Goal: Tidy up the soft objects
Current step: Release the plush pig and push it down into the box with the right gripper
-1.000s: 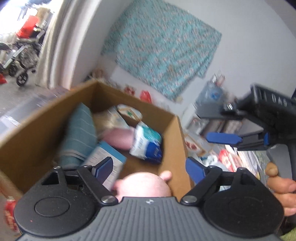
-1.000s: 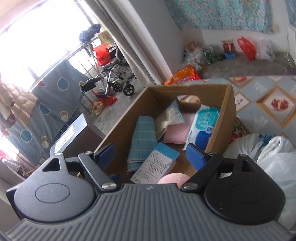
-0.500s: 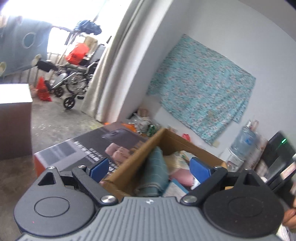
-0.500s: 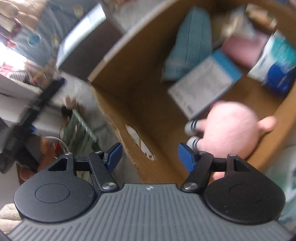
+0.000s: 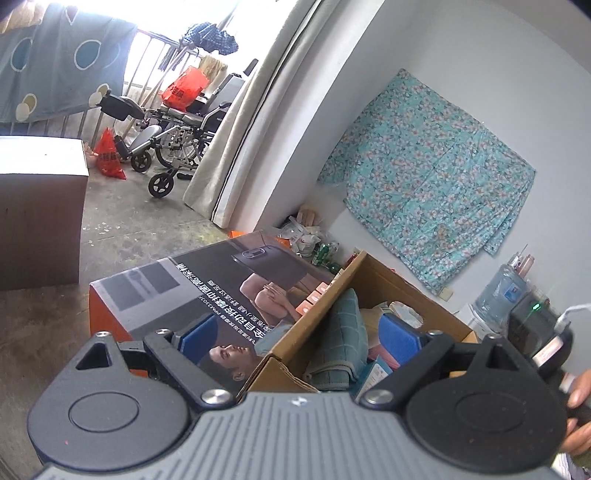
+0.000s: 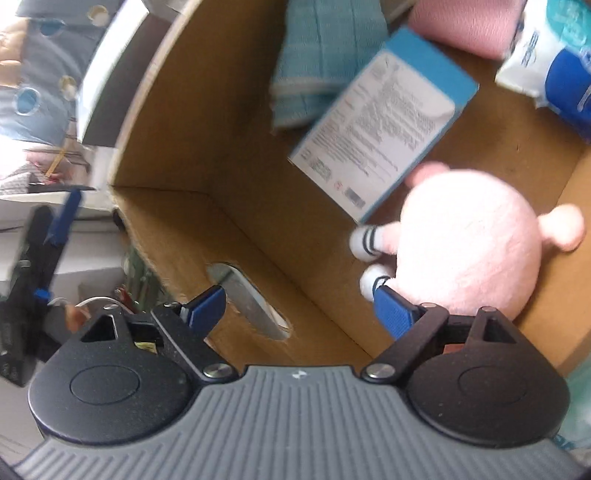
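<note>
While my right gripper point(image 6: 299, 308) points steeply down into the cardboard box point(image 6: 207, 155), its jaws are opening and nothing sits between them. Only the box's inner wall, with its cut-out hand slot point(image 6: 251, 301), shows in the gap. The pink plush toy point(image 6: 469, 240) lies on the box floor, to the right of the gap. Its body shows just behind my right-side blue pad, and I cannot tell whether the two touch. Its white striped feet point toward the box's middle. A blue-edged printed carton point(image 6: 380, 118) lies tilted, one corner over the toy's upper side. Beyond it are a teal folded towel point(image 6: 325, 59), a pink soft item point(image 6: 465, 29) and a white-and-blue wrapped pack point(image 6: 554, 74), all blurred.

My left gripper point(image 5: 299, 336) is held outside the box, jaws wide apart and empty. It looks across the box's near corner point(image 5: 280, 365). The teal towel point(image 5: 341, 347) stands against the box wall in the gap's far field. A printed product box point(image 5: 221, 291) stands just beside the cardboard box, on the floor point(image 5: 122, 236).
</note>
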Available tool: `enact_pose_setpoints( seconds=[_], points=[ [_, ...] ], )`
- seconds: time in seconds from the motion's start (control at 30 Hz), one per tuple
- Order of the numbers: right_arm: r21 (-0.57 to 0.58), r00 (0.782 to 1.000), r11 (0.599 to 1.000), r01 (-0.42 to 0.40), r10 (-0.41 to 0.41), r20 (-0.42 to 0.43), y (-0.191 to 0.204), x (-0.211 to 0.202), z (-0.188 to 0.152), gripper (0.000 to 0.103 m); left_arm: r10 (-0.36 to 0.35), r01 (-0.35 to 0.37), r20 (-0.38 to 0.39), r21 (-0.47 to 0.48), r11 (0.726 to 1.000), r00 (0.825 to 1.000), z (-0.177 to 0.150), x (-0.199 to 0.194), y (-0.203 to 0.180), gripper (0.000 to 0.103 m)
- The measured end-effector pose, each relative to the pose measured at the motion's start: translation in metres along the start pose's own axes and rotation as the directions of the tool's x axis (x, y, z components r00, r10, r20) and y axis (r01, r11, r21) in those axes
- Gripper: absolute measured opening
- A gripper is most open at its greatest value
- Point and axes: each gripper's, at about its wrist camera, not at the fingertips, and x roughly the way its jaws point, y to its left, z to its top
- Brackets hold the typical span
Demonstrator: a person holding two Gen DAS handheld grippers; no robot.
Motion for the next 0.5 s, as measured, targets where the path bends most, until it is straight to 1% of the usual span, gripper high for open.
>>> enact_pose_setpoints(
  seconds=[0.03,0.07,0.13,0.2,0.27,0.33,0.4,0.5],
  points=[
    [0.011,1.000,1.000,0.014,-0.014,-0.005,0.000,0.002,0.002,0.087,-0.001,0.001,-0.002,-0.003,1.000,1.000,0.000,0.000,0.000,0.095],
    [0.024,1.000,0.999,0.022,-0.022,0.006,0.000,0.001,0.004,0.087,-0.003,0.003,-0.004,-0.002,1.000,1.000,0.000,0.000,0.000,0.095],
    [0.025,0.997,0.998,0.051,-0.053,0.064,0.000,-0.011,0.010,0.087,-0.011,0.011,-0.006,-0.001,1.000,1.000,-0.001,0.002,0.000,0.095],
    [0.034,0.984,0.993,0.115,-0.118,0.135,-0.002,-0.026,0.016,0.087,-0.015,0.015,-0.012,0.003,1.000,1.000,-0.003,0.002,-0.001,0.095],
    [0.046,0.971,0.987,0.155,-0.161,0.178,-0.008,-0.033,0.021,0.087,-0.018,0.018,-0.016,0.008,1.000,1.000,-0.005,0.003,-0.002,0.095],
    [0.068,0.962,0.984,0.163,-0.174,0.210,-0.015,-0.036,0.024,0.087,-0.019,0.020,-0.015,0.008,1.000,1.000,-0.006,0.004,-0.004,0.095],
    [0.066,0.950,0.980,0.186,-0.196,0.243,-0.018,-0.037,0.024,0.087,-0.017,0.017,-0.019,0.011,1.000,1.000,-0.006,0.004,-0.004,0.095],
    [0.078,0.941,0.981,0.177,-0.192,0.277,-0.015,-0.041,0.020,0.086,-0.006,0.006,-0.023,0.010,1.000,1.000,-0.007,0.005,-0.004,0.095]
  ],
)
